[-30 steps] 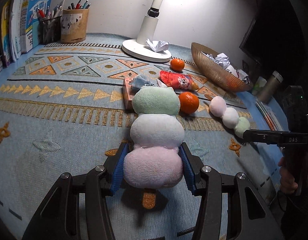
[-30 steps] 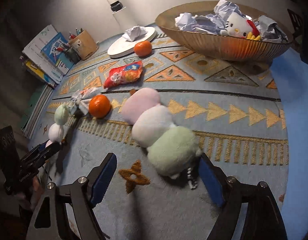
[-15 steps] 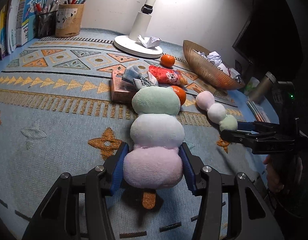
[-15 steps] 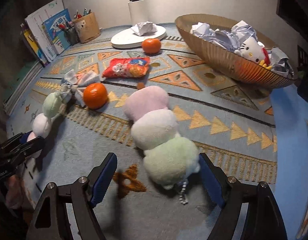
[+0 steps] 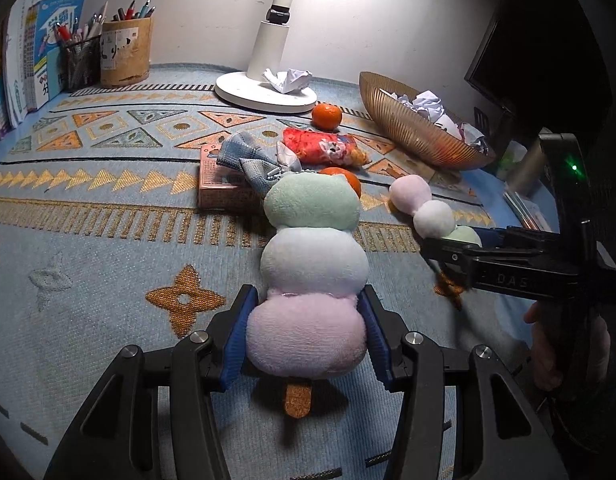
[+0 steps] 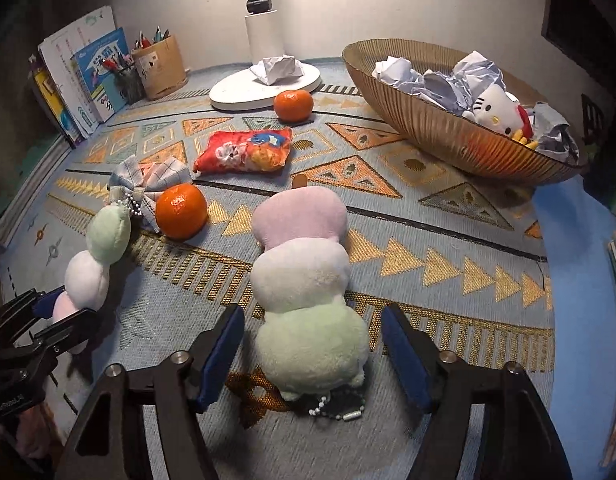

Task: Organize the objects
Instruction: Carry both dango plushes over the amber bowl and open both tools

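Two plush dango skewers of pink, white and green balls lie on the patterned mat. My left gripper (image 5: pixel 306 332) is shut on the pink end of the first dango plush (image 5: pixel 313 264), seen small in the right wrist view (image 6: pixel 94 264). My right gripper (image 6: pixel 311 350) is open, with its jaws on either side of the green end of the second dango plush (image 6: pixel 304 280), not touching it. That plush also shows in the left wrist view (image 5: pixel 427 208), with the right gripper (image 5: pixel 463 246) at its green end.
Two oranges (image 6: pixel 181 211) (image 6: pixel 293 105), a red snack bag (image 6: pixel 244 151), a plaid bow (image 6: pixel 148 184) on a pink box (image 5: pixel 220 188), a lamp base (image 6: pixel 264 84) with crumpled paper, and a woven bowl (image 6: pixel 439 128) holding paper and a Hello Kitty toy. Pen cups and books stand at the back left.
My right gripper has moved forward, so its open jaws now flank the green end of the second plush. My left gripper, still holding the first plush, has shifted.
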The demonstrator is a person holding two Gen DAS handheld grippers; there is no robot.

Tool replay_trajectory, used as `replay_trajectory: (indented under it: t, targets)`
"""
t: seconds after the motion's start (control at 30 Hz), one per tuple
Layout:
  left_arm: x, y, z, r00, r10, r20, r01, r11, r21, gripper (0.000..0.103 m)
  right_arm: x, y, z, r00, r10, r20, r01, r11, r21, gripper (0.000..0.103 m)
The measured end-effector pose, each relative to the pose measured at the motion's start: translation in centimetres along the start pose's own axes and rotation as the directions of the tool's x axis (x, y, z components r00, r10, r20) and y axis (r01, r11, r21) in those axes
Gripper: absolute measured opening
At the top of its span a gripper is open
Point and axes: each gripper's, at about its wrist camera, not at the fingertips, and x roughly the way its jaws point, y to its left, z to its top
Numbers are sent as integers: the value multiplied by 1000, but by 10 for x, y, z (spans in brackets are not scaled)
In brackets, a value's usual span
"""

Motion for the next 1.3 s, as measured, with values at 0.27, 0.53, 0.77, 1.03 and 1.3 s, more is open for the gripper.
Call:
replay_trajectory:
  t: [0.27, 0.53, 0.77, 1.03, 1.3]
  targets:
    - [-8, -21, 13, 999, -14, 36, 12, 999, 50, 48, -26, -7, -3, 996, 31, 82, -33, 999, 20, 45]
    - [-14, -70, 94, 988, -83, 131, 63, 987, 150, 49, -98, -56, 28, 971, 19, 240, -53, 989, 136, 45]
    - [30, -117, 188, 972, -169, 161, 140, 974, 179, 49, -126, -141, 91, 936, -94, 338, -40, 928, 370, 46]
    - [106, -148, 222, 976, -180, 122, 155, 970, 189, 52, -87, -205, 133, 947, -89, 309, -74, 876, 477, 46]
    - [115, -133, 212, 983, -156, 101, 138, 977, 160, 78, -57, -204, 131, 964, -70, 257, -44, 909, 414, 67]
